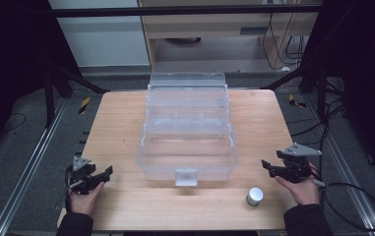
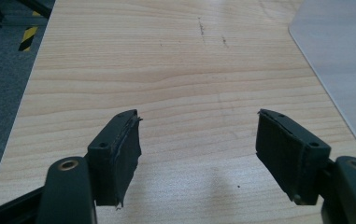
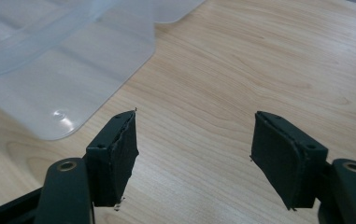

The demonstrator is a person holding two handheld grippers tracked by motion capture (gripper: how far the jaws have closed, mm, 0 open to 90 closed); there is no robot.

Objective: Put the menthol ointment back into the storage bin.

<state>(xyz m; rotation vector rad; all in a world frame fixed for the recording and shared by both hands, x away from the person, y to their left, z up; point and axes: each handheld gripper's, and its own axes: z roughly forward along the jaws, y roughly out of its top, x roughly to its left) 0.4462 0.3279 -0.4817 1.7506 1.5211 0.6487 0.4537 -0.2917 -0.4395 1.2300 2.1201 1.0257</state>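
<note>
A clear plastic tiered box [image 1: 187, 129] stands open in the middle of the wooden table [image 1: 126, 123], its trays stepped back toward the far edge. A small silver cylinder [image 1: 254, 196] lies near the front right of the table. My left gripper [image 1: 107, 175] is open at the front left corner, above bare wood [image 2: 196, 135], with nothing between its jaws. My right gripper [image 1: 267, 167] is open at the right edge, a little behind the cylinder. The box's corner [image 3: 68, 93] sits to the left of my right gripper [image 3: 194, 154] in the right gripper view.
In the left gripper view the box's edge [image 2: 339, 60] lies at the far right. Metal rails [image 1: 27, 162] and grey floor flank the table. Cables [image 1: 362, 196] lie on the floor at the right. A wooden cabinet [image 1: 214, 24] stands behind the table.
</note>
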